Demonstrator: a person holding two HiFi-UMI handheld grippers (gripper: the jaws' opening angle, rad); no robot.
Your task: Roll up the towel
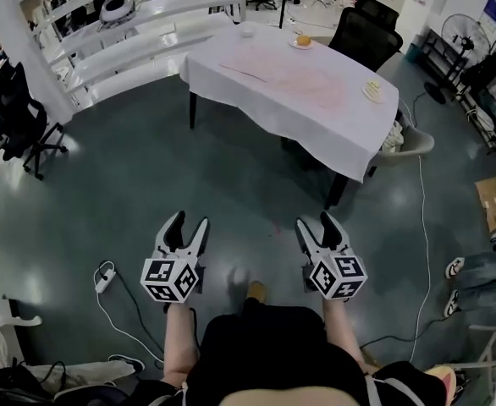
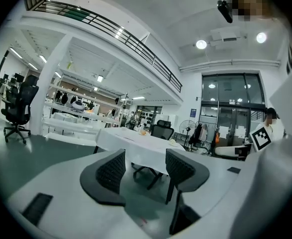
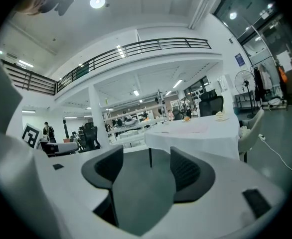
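Near the body, the left gripper (image 1: 189, 223) and the right gripper (image 1: 316, 222) keep their fingers (image 2: 111, 171) spread, nothing between them. Far ahead, the pink towel (image 1: 286, 79) lies flat on the desk (image 1: 349, 134). It looks thin, soft and light, and is probably best taken at its near corners.

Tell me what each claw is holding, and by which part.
Nothing is held. The left claw and the right claw are both open and empty above the floor; the towel lies flat on the table, away from them.
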